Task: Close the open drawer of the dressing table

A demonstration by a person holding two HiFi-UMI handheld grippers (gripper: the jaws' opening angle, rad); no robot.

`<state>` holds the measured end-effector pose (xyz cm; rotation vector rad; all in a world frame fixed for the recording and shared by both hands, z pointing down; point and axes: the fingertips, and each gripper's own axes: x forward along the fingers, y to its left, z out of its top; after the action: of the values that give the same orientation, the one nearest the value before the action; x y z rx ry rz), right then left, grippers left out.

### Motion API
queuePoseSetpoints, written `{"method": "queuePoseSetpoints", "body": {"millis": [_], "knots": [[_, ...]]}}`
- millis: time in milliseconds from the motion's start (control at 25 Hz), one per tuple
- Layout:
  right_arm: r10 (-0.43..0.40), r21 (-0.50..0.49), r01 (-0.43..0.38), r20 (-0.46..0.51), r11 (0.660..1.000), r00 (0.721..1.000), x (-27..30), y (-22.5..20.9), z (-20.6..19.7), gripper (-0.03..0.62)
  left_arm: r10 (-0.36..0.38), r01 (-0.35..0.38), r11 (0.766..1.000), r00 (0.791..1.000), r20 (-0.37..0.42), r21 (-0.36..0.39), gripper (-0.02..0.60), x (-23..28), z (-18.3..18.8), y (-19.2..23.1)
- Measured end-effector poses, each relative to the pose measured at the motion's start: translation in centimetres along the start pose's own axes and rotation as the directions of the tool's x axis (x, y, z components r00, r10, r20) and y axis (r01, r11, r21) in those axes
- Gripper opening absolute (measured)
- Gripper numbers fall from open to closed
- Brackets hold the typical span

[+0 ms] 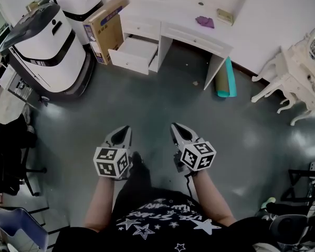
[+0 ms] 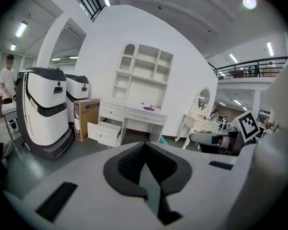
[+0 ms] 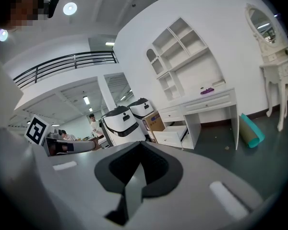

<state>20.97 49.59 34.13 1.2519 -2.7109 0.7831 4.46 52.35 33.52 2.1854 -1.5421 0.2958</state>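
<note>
The white dressing table (image 1: 199, 33) stands against the far wall, with a shelf unit on top. Its lower left drawer (image 1: 132, 54) is pulled out and shows empty. Both grippers hover over the grey floor, well short of the table. My left gripper (image 1: 125, 130) is shut with nothing between its jaws, and my right gripper (image 1: 174, 127) is shut the same way. In the left gripper view the drawer (image 2: 104, 131) lies ahead and left of the gripper (image 2: 145, 145). In the right gripper view the drawer (image 3: 172, 137) sits ahead and slightly right of the gripper (image 3: 140, 145).
Two large white machines (image 1: 47, 46) and a cardboard box (image 1: 106, 28) stand left of the drawer. A teal roll (image 1: 227, 80) leans by the table's right leg. An ornate white table (image 1: 294, 72) is at the right, a dark chair (image 1: 10, 140) at the left. A person (image 2: 8, 78) stands far off.
</note>
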Motion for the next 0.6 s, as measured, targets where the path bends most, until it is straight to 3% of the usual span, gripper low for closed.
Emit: {"method": "queuePoseSetpoints", "body": {"millis": [600], "knots": [[-0.015, -0.056, 0.011, -0.074, 0.998, 0.997, 17.6, 1.1, 5.2, 0.002, -0.038, 0.039, 0.999, 0.999, 0.030, -0.021, 0.009, 7.3, 7.9, 14.2]]}}
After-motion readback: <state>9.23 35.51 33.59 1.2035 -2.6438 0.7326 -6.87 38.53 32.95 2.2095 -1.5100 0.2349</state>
